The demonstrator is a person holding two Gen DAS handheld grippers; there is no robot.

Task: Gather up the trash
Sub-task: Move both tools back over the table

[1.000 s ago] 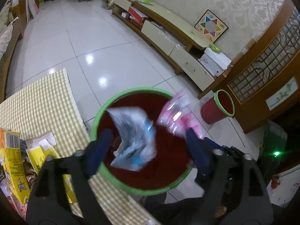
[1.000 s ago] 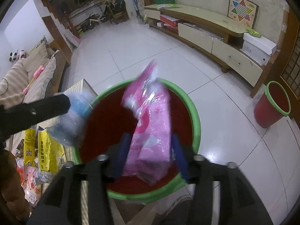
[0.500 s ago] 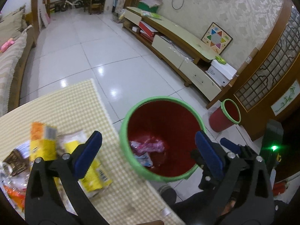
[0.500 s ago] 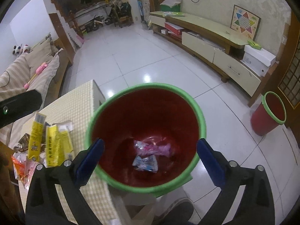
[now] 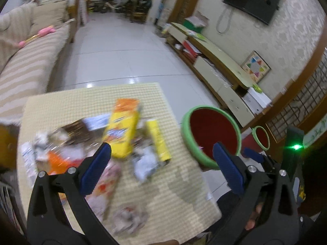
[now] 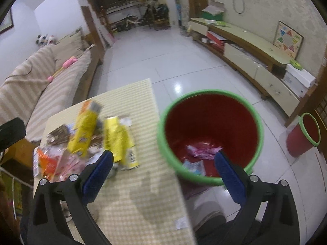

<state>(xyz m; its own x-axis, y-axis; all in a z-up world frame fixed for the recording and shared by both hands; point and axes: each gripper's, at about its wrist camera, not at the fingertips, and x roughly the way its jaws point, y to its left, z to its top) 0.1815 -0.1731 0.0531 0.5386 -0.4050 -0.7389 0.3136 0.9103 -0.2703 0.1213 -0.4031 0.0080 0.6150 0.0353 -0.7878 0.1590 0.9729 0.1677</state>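
Left gripper (image 5: 161, 155): jaws spread wide, nothing between the blue pads (image 5: 95, 168). It hangs above the table (image 5: 179, 196), which carries a yellow checked cloth, over the near part of the trash pile. View is motion-blurred.

Right gripper (image 6: 163, 162): jaws also spread wide and empty, pads (image 6: 229, 175) clear of everything. It straddles the table's right edge, the left finger over the cloth, the right finger over the bin.

Bin (image 6: 258, 122): red with a green rim, standing on the white tiled floor just beside the table's right edge. Inside, at the bottom, lie 2 pieces of trash: a pink wrapper (image 6: 202, 150) and a pale blue wrapper (image 6: 194, 166), close together.

Trash on the table: a tall yellow and orange packet (image 5: 122, 130) and a narrower yellow packet (image 5: 158, 140) side by side, an orange wrapper (image 5: 55, 160) to the left, a crumpled white piece (image 5: 145, 163) near the yellow packets, plus several blurred pieces nearer the camera that cannot be identified.

Surroundings: a second, smaller red bin (image 6: 304, 134) farther right on the floor, a striped sofa (image 6: 30, 85) left of the table, a long low cabinet (image 6: 253, 61) along the right wall.
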